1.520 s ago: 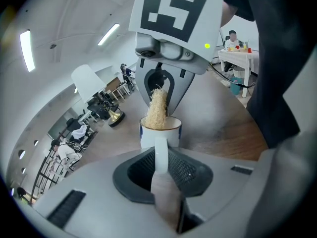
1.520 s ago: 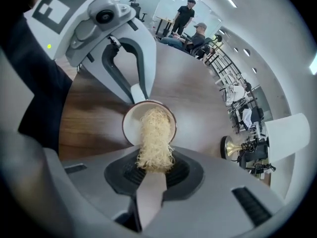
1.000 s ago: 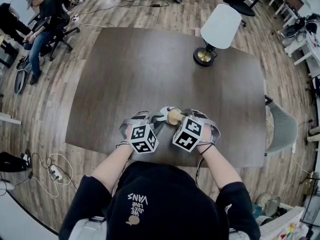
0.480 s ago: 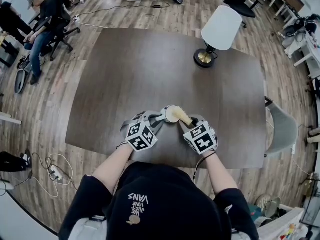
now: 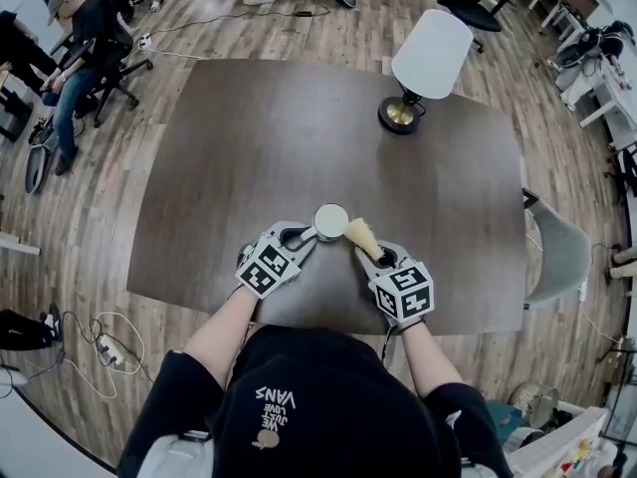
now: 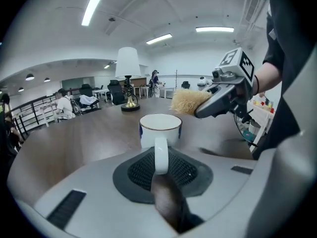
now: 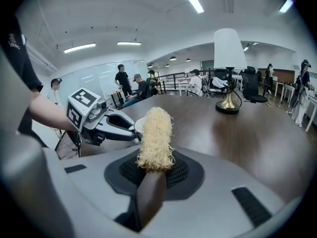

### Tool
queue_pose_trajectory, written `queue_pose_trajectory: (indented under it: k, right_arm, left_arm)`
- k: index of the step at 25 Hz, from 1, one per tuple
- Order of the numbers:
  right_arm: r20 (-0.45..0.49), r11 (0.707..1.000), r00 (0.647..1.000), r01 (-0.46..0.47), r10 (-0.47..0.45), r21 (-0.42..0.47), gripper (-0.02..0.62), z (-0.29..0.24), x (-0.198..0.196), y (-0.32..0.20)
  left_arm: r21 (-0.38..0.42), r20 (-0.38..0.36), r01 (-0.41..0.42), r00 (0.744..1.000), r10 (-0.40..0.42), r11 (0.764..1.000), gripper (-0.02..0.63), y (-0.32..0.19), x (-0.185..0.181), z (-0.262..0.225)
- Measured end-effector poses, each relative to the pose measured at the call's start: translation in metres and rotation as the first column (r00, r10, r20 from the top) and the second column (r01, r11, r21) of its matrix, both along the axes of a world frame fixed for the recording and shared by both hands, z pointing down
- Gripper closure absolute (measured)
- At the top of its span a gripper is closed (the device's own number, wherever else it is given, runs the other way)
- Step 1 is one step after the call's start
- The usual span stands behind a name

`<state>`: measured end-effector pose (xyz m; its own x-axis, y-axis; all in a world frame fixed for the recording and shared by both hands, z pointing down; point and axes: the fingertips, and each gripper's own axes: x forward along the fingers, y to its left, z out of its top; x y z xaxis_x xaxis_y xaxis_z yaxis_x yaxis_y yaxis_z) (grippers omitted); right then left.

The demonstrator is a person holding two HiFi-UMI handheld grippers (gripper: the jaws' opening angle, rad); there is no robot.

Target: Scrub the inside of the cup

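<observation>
A white cup (image 5: 330,221) with a thin dark rim stands upright on the dark wooden table (image 5: 279,137), near its front edge. My left gripper (image 5: 299,237) is shut on the cup's handle (image 6: 161,155), which sits between the jaws in the left gripper view. My right gripper (image 5: 383,259) is shut on the dark handle (image 7: 148,195) of a brush. The brush's straw-yellow bristle head (image 5: 363,237) is outside the cup, just to its right and a little above the rim. In the right gripper view the brush head (image 7: 155,140) hides most of the cup.
A table lamp (image 5: 423,63) with a white shade and brass base stands at the table's far right. A grey chair (image 5: 557,252) is at the table's right side. Seated people (image 5: 85,28) are off the far left corner. Cables lie on the floor (image 5: 100,347).
The brush head has come out of the cup and moved right with my right gripper, which drew back toward me. The cup's mouth is now uncovered. My left gripper kept hold of the handle.
</observation>
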<state>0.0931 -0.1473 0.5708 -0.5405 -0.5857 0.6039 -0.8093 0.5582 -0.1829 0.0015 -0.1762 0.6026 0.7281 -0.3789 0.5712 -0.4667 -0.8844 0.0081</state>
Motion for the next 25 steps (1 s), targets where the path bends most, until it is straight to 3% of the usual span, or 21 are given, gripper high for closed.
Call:
queue_pose_trajectory:
  k: [7,25]
  right_arm:
    - [0.039,0.999,0.998,-0.050,0.050,-0.017,0.519,0.000,0.005,0.006]
    - [0.044,0.997,0.996,-0.074,0.074,-0.008,0.519,-0.001,0.013,0.007]
  left_arm:
    - [-0.028,-0.028,0.021,0.999,-0.022,0.999,0.532,-0.002,0.001,0.003]
    - [0.022,-0.058,0.039,0.998,-0.037,0.999,0.532,-0.006,0.004,0.007]
